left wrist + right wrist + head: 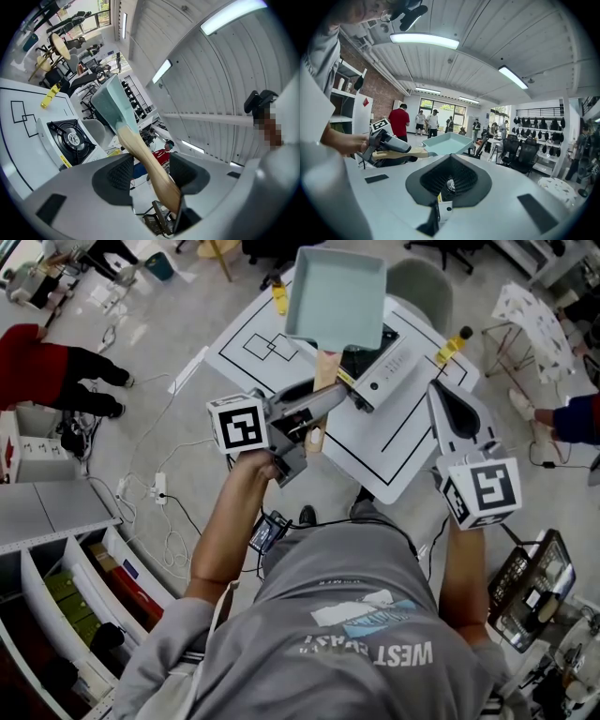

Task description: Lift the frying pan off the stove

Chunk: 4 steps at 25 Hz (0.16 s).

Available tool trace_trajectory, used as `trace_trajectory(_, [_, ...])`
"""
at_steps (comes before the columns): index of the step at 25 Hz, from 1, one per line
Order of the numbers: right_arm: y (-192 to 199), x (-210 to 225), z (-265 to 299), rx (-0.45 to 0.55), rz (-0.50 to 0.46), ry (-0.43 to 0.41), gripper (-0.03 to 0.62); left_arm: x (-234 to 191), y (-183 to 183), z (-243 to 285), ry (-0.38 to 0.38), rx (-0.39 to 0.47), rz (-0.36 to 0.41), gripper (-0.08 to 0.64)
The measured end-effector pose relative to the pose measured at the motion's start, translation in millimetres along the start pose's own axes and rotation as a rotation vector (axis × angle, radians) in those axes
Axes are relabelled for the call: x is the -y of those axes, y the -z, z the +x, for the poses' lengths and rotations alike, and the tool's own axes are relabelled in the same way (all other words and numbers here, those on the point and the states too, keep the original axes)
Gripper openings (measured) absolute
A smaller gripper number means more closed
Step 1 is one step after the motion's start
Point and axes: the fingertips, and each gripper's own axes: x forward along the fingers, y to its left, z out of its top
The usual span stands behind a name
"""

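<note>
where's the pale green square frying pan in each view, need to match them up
Head view: pale green square frying pan at top centre.
Left gripper view: left of centre, seen nearly edge-on.
Right gripper view: just left of centre, in the air.
Shared landmark: its wooden handle, clamped in the left claw.

Pale-green frying pan [336, 296] (tan handle [323, 371])

Tool [149, 169] on pan handle [136, 145] (stove [70, 138] left)
</note>
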Motion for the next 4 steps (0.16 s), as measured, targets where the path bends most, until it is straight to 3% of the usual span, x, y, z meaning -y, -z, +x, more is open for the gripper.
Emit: trace_trajectory(4, [0.1, -0.4, 0.8, -0.005, -0.001, -0.002, 0.008, -2.1, 1.1, -0.3, 0.001, 0.002, -0.017, 0.230])
